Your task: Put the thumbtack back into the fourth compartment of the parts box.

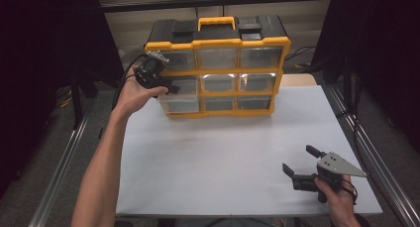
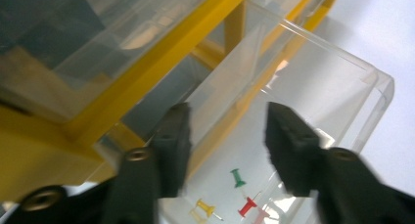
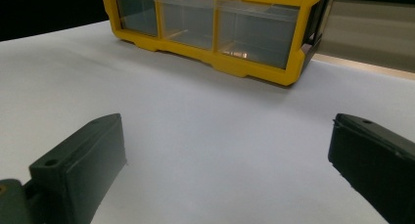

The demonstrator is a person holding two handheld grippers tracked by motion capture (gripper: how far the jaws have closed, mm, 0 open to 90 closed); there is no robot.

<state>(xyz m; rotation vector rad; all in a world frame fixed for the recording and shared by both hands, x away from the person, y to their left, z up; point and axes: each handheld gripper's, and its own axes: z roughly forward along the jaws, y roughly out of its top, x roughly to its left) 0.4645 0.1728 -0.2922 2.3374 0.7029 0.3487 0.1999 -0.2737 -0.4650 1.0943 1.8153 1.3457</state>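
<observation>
**Clear drawer, middle row, left column — drawn partly out**

Item: clear plastic drawer (image 2: 313,87), belonging to a yellow-and-black organiser cabinet (image 1: 218,43) at the far side of the white table (image 1: 223,157). Seen pulled partway forward from its slot, front wall standing proud of the yellow frame.

Contents: a few push pins on the drawer floor — green (image 2: 238,177), yellow (image 2: 205,208), red (image 2: 248,206).

Handling, as judged: light, stiff, thin-walled; smooth and likely slippery under hard pads. Prone to tipping once clear of its rails, with loose pins liable to slide or spill. Best taken by the front wall or its upper lip, squarely, and kept level. Not to be squeezed hard — clear plastic of this sort probably cracks rather than bends.

Tool: left gripper (image 2: 227,131), held up at the cabinet's left column. Jaws parted to a middling gap, pressing on nothing. Looked down into the open drawer from above its rear part, near the yellow frame, one jaw to either side of the drawer's side wall; no contact to be made out.

Second tool: right gripper (image 1: 303,163), low over the near right of the table, well apart from the cabinet. Jaws spread wide, nothing between them but bare tabletop.
</observation>
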